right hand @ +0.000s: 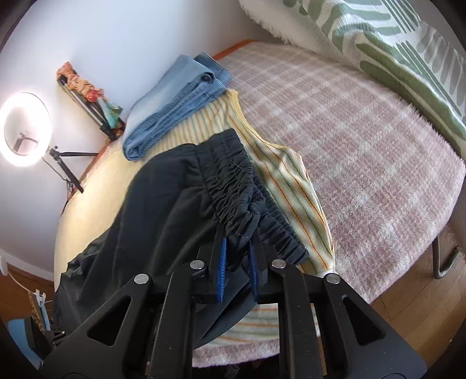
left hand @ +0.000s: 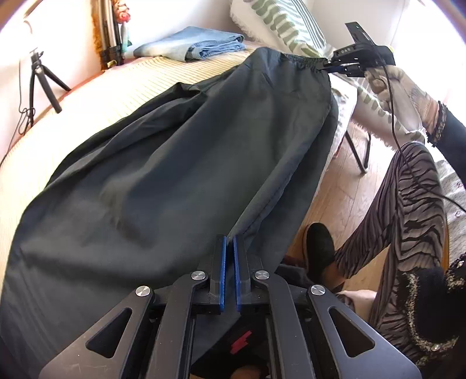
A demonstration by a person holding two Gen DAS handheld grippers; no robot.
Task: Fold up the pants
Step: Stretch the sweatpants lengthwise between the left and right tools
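Pants (left hand: 180, 163) stretched along the bed (left hand: 96, 96), left tool (left hand: 230, 242) at one end, right tool (left hand: 335, 65) at waistband (pillow (left hand: 285, 23) behind); folded jeans (left hand: 192, 42) beyond.

A bedroom in a home, set up for filming. A bed (right hand: 364, 151) with a pink checked blanket, a yellow striped cover (left hand: 87, 102) over it, a green-patterned pillow (right hand: 407, 49) at the head. Folded blue jeans (right hand: 174, 96) lying on the bed. Wooden plank floor (left hand: 343, 198) beside it. A glowing ring light (right hand: 24, 128) on a tripod against a plain white wall (right hand: 116, 35).
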